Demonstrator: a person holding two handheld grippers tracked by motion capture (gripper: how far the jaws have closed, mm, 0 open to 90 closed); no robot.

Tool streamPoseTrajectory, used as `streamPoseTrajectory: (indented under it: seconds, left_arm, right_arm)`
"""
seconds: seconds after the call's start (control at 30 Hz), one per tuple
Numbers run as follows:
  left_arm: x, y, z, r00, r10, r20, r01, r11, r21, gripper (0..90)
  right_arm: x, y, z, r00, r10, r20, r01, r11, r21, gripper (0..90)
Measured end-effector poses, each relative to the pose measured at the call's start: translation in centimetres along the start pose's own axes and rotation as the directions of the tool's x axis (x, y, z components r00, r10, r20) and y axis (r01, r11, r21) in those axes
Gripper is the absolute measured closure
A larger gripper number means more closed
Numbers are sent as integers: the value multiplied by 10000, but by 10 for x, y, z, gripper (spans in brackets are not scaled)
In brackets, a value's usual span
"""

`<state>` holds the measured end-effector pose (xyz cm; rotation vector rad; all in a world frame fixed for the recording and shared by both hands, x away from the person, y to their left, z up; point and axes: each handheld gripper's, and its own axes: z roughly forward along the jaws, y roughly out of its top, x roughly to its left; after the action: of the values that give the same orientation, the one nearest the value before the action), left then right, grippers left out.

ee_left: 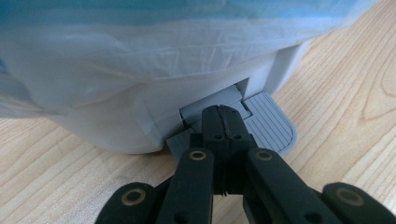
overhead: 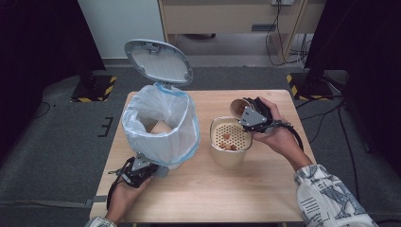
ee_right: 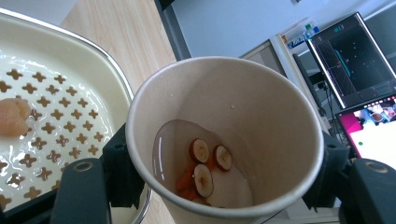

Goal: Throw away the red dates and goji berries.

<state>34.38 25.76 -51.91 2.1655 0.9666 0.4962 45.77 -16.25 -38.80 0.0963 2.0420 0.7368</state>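
Note:
A white pedal bin lined with a white bag stands at the table's left, its grey lid raised. My left gripper is shut, and its tips rest on the inner end of the bin's grey ribbed pedal. My right gripper is shut on a paper cup, tilted towards a cream strainer bowl. The cup sits between the right gripper jaws. It holds liquid and sliced pieces of food. The bowl's perforated insert carries a pale lump.
The wooden table has bare room in front of the bowl and bin. Some brown thing lies inside the bin bag. Black stands with striped bases sit on the floor beyond the table. Lit monitors show behind the cup.

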Motion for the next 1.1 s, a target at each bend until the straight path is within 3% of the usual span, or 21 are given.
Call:
streamPoseTrajectory:
  seconds: [0.43, 0.7, 0.83, 0.97, 1.03, 1.1]
  left_arm:
    - [0, 0, 0, 10000, -2, 7, 2, 10000, -16, 900]
    - [0, 0, 0, 10000, -5, 10, 5, 10000, -13, 900]
    - [0, 0, 0, 10000, -11, 9, 11, 10000, -15, 900]
    - [0, 0, 0, 10000, 15, 5, -15, 10000, 6, 900]
    - [0, 0, 0, 10000, 18, 6, -18, 10000, 8, 900]
    - [0, 0, 0, 10000, 16, 7, -16, 10000, 8, 900]
  right_arm:
    - [8, 7, -1, 9959, -903, -64, 904, 9959, 96, 304]
    - [16, 12, -3, 9810, -1940, -21, 1939, 9801, 433, 304]
    - [22, 17, -3, 9583, -2858, -10, 2851, 9560, 695, 304]
    - [27, 21, -3, 9246, -3810, -18, 3791, 9195, 1036, 308]
    - [30, 23, -3, 9041, -4274, 22, 4240, 8977, 1201, 310]
    - [33, 25, -3, 8755, -4833, -11, 4786, 8667, 1409, 312]
